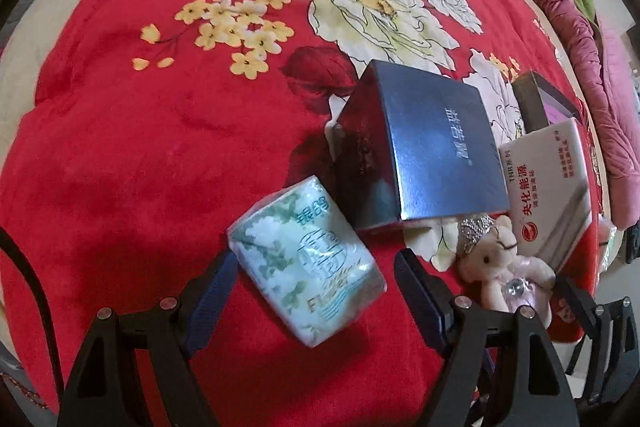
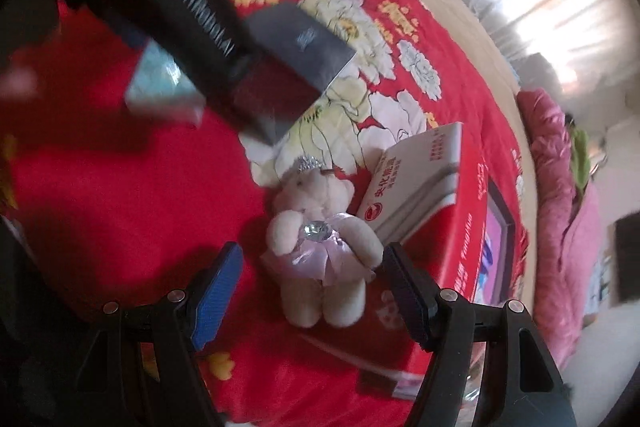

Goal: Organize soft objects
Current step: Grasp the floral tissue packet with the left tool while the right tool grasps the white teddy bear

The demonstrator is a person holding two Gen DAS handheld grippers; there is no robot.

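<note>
Both tongs are wide open with nothing gripped. Left tongs [image 1: 314, 291] straddle the tissue pack [image 1: 306, 263], right tongs [image 2: 312, 285] straddle the little teddy bear [image 2: 320, 247], and I can't see pads pressing on either one. Looks to me like the pick-up step for two soft things at once: next each hand probably needs to come down a bit more and squeeze gently, since both will squash.

Tissue pack is a squishy block in shiny crinkly plastic, white with green floral print, lying tilted on the bed just beside the grey box [image 1: 420, 147]. Bear is cream plush, on its back, with a sparkly tiara, a lilac satin dress and a big rhinestone on the chest. It lies right up against a white carton [image 2: 416, 179] with red print, hard edges, stiff cardboard.

Grey box has a metallic sheen and sharp corners. Everything sits on a fuzzy red blanket [image 1: 140, 147] with big white and yellow flowers.
</note>
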